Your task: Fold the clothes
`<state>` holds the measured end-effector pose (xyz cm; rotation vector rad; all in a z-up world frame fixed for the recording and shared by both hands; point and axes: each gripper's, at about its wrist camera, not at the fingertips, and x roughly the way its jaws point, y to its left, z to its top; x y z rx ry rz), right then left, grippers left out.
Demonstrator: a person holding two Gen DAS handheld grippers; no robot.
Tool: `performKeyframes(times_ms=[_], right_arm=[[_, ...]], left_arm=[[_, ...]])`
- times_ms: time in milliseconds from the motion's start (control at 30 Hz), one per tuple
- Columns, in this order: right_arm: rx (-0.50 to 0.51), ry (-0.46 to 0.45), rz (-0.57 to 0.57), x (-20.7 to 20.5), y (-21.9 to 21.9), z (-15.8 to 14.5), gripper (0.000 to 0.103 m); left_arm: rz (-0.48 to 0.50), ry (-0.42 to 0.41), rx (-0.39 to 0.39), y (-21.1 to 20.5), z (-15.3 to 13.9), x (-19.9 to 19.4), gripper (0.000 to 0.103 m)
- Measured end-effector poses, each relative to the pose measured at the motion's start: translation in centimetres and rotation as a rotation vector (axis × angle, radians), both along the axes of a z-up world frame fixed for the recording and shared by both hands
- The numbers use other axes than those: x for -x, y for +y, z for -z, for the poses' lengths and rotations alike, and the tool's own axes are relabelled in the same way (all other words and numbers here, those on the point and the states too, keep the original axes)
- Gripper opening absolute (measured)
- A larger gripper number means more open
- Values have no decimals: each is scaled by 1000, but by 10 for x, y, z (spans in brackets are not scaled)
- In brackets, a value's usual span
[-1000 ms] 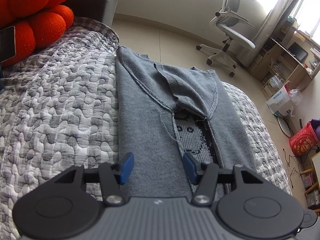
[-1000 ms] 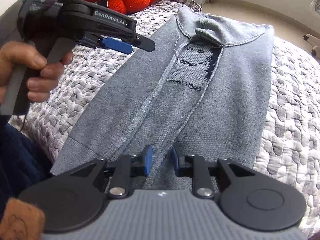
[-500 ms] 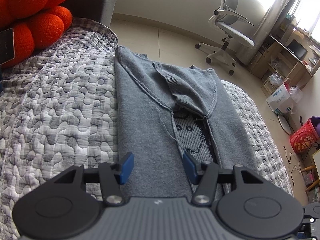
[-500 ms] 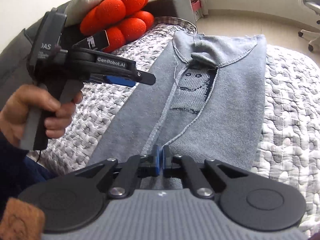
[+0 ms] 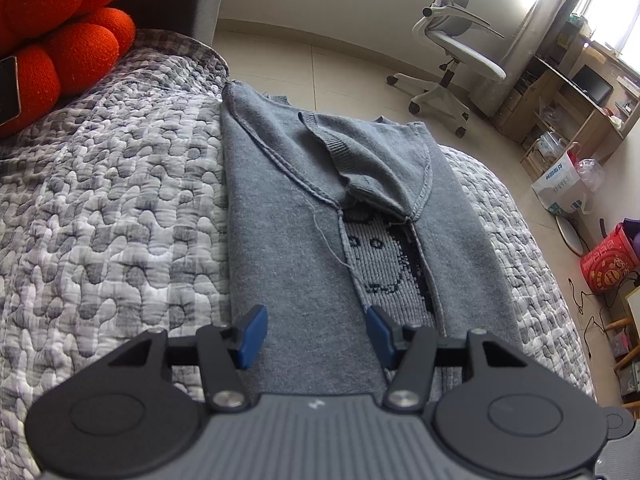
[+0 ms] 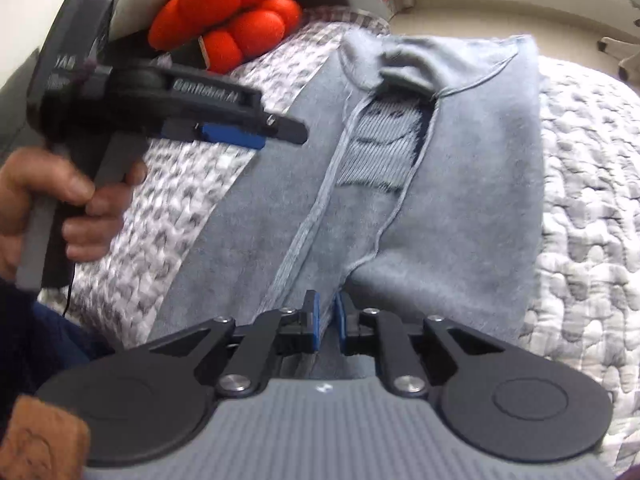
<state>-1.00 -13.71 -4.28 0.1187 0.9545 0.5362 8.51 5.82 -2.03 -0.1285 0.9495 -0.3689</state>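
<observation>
Grey knitted sweater (image 5: 288,248) lies flat on the grey-and-white quilted bedspread (image 5: 100,208), both side panels turned in so their seamed edges nearly meet over a woven face motif (image 5: 380,256). Lengthwise folding looks done; the cross fold, hem toward collar, reads as the step in hand.

Your right claw (image 6: 327,322) sits at the sweater's near edge, blue pads almost together; whether knit is pinched between them, you cannot tell. Your left claw (image 5: 316,334) hovers over the sweater's near half, pads wide apart, holding nothing.

Next move calls for both near corners lifted evenly. Knit is soft, limp, fuzzy; a loose thread trails beside the motif.
</observation>
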Motion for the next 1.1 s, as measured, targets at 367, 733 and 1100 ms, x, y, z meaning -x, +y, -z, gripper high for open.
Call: performKeyframes(times_ms=[367,733,1100], right_arm=[[56,24,-156,14,7,3,16],[14,-9,-61,3,-10,-8,16],[-10,59,-9,-20,-21,4,16]], left_arm=[[30,11,-9,-8,3,1,58],[38,16,-20,-10,5,0,58],[33,24,-17,-11,7,-4,59]])
